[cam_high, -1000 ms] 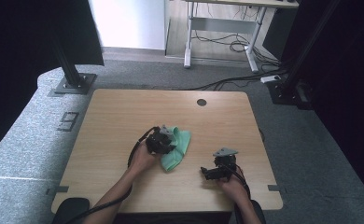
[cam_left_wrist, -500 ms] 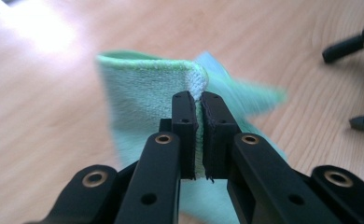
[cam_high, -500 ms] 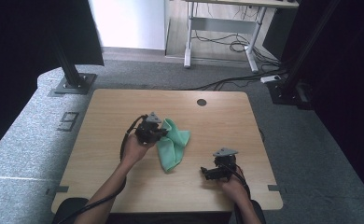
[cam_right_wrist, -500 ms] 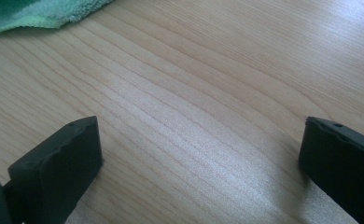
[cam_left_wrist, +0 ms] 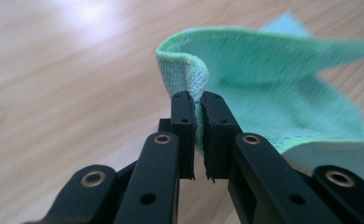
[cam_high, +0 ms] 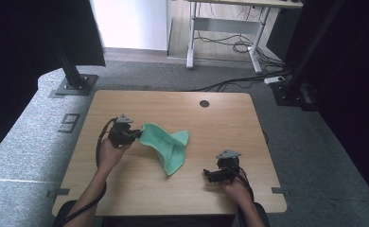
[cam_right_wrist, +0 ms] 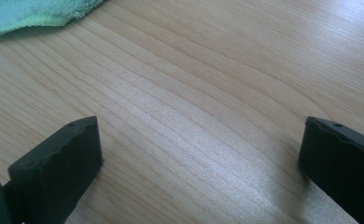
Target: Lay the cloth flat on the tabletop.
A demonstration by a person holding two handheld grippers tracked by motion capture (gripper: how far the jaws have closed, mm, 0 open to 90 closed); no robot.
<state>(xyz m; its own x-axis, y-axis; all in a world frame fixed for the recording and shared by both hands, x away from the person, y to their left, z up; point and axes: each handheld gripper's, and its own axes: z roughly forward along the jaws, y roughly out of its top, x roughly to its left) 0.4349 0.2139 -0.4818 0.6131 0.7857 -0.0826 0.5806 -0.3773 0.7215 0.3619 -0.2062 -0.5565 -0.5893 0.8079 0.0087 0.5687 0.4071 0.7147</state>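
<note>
The left gripper (cam_left_wrist: 196,105) pinches a hemmed edge of the green cloth (cam_high: 166,144), which trails across the table's (cam_high: 173,101) middle. The right gripper (cam_high: 210,176), jaws wide and empty, rests near the front edge.

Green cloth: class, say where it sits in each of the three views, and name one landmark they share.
High view: green cloth at table centre, its left corner pinched by the left gripper.
Left gripper view: centre and right, edge between the jaws.
Right gripper view: top left corner.
Shared landmark: wooden table.
</note>
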